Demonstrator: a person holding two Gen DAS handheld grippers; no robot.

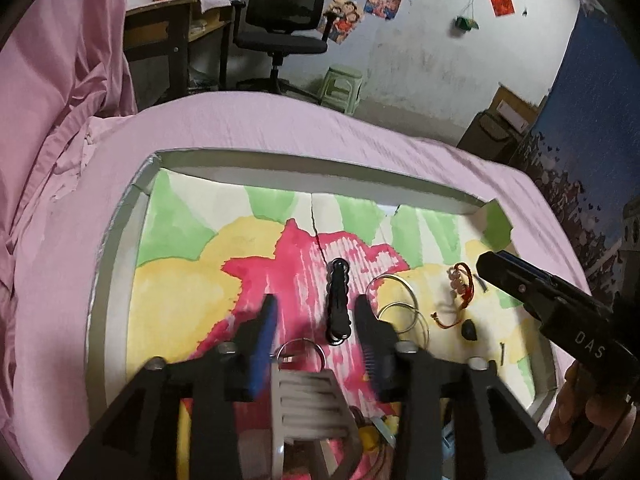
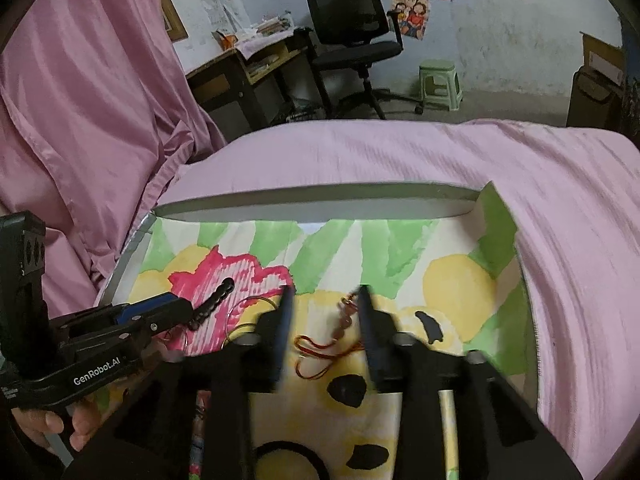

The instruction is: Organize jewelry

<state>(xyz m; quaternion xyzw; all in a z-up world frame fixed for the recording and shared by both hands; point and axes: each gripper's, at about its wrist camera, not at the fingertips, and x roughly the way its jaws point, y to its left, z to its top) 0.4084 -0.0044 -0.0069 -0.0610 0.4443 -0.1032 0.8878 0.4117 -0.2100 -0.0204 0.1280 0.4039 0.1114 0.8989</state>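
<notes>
A shallow tray (image 1: 120,240) lined with a painted sheet lies on a pink bed. On it lie a black bead bracelet (image 1: 338,300), thin silver hoops (image 1: 396,304), a red-string bracelet with pink beads (image 1: 460,284) and a metal ring (image 1: 300,350). My left gripper (image 1: 316,304) is open, its fingers either side of the black bracelet's near end. My right gripper (image 2: 324,292) is open over the red-string bracelet (image 2: 344,320), whose cord (image 2: 316,356) trails between the fingers. The right gripper shows at the right of the left wrist view (image 1: 520,284). The left gripper shows at the left of the right wrist view (image 2: 160,312).
A grey ribbed piece (image 1: 308,404) sits below the left fingers. The tray's raised rim (image 2: 312,200) runs along the far side. Pink bedding (image 2: 80,120) is bunched at the left. A desk, office chair (image 2: 352,32) and green stool (image 2: 440,80) stand beyond the bed.
</notes>
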